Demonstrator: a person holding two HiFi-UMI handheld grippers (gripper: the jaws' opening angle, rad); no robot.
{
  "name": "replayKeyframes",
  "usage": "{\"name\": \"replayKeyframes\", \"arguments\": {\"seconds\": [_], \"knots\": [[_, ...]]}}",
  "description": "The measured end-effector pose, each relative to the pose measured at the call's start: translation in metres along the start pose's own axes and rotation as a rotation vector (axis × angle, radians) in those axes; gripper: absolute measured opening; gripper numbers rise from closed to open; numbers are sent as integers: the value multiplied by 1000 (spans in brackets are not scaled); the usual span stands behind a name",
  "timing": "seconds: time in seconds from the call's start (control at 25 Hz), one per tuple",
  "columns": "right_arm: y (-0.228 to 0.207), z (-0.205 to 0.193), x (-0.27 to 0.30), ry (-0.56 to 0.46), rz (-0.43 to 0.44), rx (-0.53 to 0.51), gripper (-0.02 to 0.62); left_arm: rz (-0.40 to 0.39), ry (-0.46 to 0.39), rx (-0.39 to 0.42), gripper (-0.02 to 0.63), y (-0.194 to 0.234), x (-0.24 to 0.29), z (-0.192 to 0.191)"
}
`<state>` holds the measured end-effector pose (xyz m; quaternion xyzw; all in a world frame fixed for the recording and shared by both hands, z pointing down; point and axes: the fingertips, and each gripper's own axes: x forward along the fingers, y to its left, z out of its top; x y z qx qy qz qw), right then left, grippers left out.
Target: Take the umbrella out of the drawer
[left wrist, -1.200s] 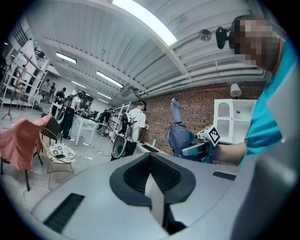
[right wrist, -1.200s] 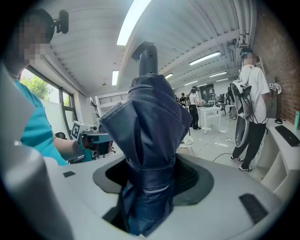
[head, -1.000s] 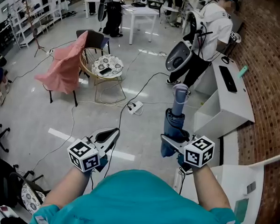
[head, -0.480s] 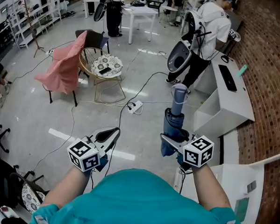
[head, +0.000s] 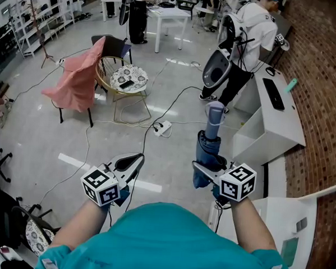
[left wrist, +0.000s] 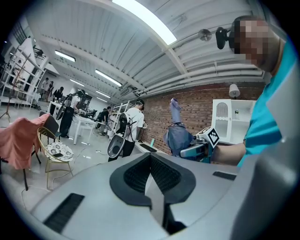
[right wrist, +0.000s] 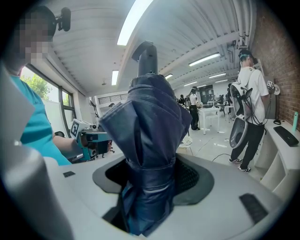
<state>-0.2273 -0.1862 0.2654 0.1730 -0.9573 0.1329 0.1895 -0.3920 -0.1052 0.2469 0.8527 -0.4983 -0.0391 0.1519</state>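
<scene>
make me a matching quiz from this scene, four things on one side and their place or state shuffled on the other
1 umbrella
2 left gripper
3 pink cloth
4 keyboard

a draped over a chair
b lying on the white desk
c shut, nothing in it
d folded, clamped in the right gripper

Pairs: 1-d, 2-c, 3-a, 4-b

Both forearms reach forward from the body, bare below teal sleeves. The left gripper (head: 134, 159) is held out about level, its jaws together with nothing between them. The right gripper (head: 203, 168), off to the left one's side, tips slightly downward; its jaws stand wide and clamp the folded dark-blue fabric umbrella (head: 208, 145), which rises beyond its tips.
</scene>
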Motion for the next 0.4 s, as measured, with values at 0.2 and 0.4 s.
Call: {"name": "replayKeyframes", "arguments": {"seconds": [0.2,0.4], "knots": [[3,0,-1,2,5,-3,270,-1,3,-5,14,-2,0,-1],[6,1,0,0,4,-5,270,-6,3,-4,14,-2,-2,-1]]}}
